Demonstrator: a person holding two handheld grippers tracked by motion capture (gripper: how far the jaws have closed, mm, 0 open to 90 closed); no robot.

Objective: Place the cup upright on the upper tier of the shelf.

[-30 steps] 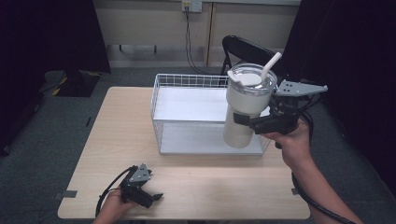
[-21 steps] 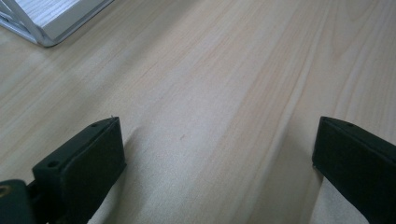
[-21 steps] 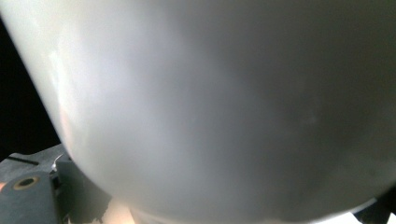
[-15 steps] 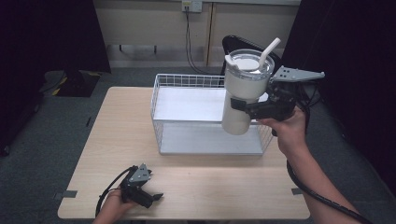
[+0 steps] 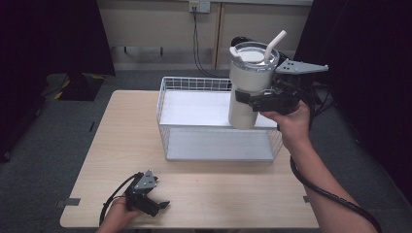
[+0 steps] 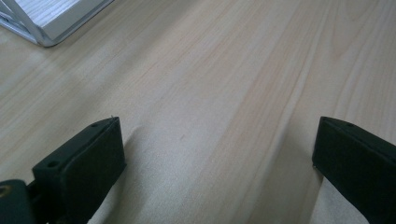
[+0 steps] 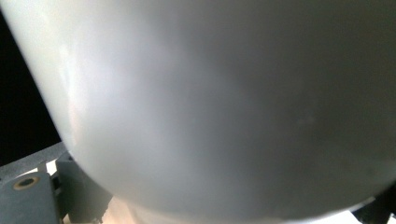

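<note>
Right hand-held gripper [image 5: 247, 98], seen from the high view, is clamped around the waist of a big white tumbler [image 5: 248, 92] and holds it upright in the air, straw [image 5: 273, 44] poking out of the lid toward the far right. The cup hangs over the right end of the white wire basket [image 5: 167, 116], its base at about rim height there, so the way down into the basket is straight below it and a little toward the person's left. Its long axis runs vertical, barely tilted. Nothing lies inside the basket that I can see; the near rim and right-hand wire wall are what the base could clip. Left hand-held gripper [image 5: 156, 208] rests well apart, low on the near left of the bench [image 5: 111, 141], so the right hand is the one doing the job.

From the left gripper view, the jaws stand spread wide with bare bench [image 6: 224, 84] between them, and one corner of the basket [image 6: 44, 23] sits at the upper left.

From the right gripper view, the tumbler wall [image 7: 224, 102] presses right up against the camera, pale and curved; the jaws are mostly hidden by it, which fits a firm pinch.
</note>
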